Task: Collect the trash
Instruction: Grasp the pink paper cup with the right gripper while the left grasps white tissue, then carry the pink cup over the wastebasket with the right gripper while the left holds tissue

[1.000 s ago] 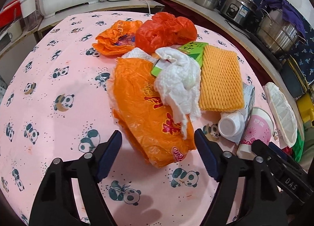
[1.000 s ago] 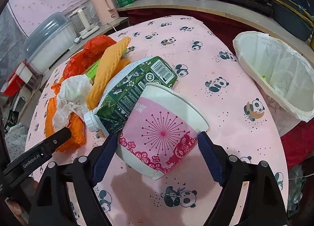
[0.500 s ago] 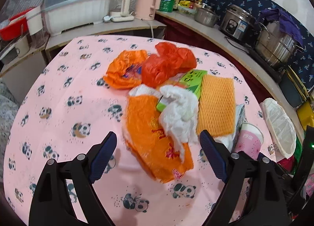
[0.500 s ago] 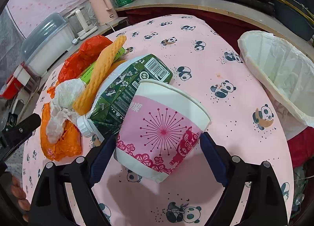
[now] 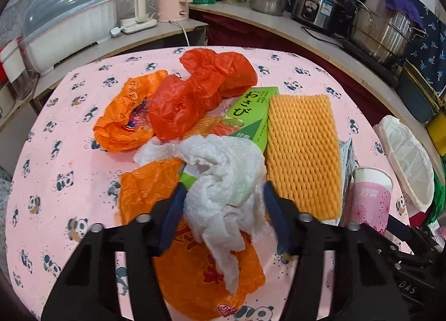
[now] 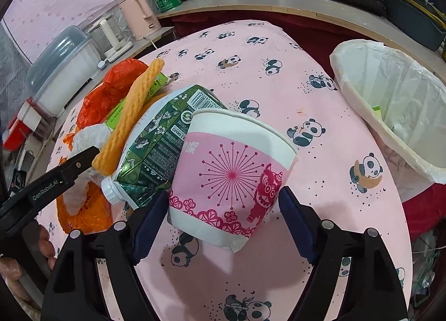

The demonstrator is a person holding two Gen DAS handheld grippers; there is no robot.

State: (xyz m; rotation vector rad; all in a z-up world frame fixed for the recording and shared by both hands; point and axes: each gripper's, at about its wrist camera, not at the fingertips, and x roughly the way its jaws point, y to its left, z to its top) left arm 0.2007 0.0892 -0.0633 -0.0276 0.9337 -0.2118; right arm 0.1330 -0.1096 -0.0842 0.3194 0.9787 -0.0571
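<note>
- Left gripper (image 5: 224,210): jaws closing, both pads pressing the crumpled white paper towel (image 5: 225,181), which lies atop an orange plastic bag (image 5: 200,265) on the table (image 5: 69,159).
- Right gripper (image 6: 223,217): jaws closing around the pink paper cup (image 6: 231,178); the pads are not yet clamped on it.
- Lined trash bin (image 6: 390,98): far right, beside the table.

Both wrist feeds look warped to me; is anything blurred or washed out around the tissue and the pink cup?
Left wrist view: strong fisheye bending, black corners; crumpled tissue sharp between the closing left gripper, folds slightly bright. Right wrist view: same bending; pink cup crisp, soft shadow on the tablecloth; white bin liner partly washed out.
</note>
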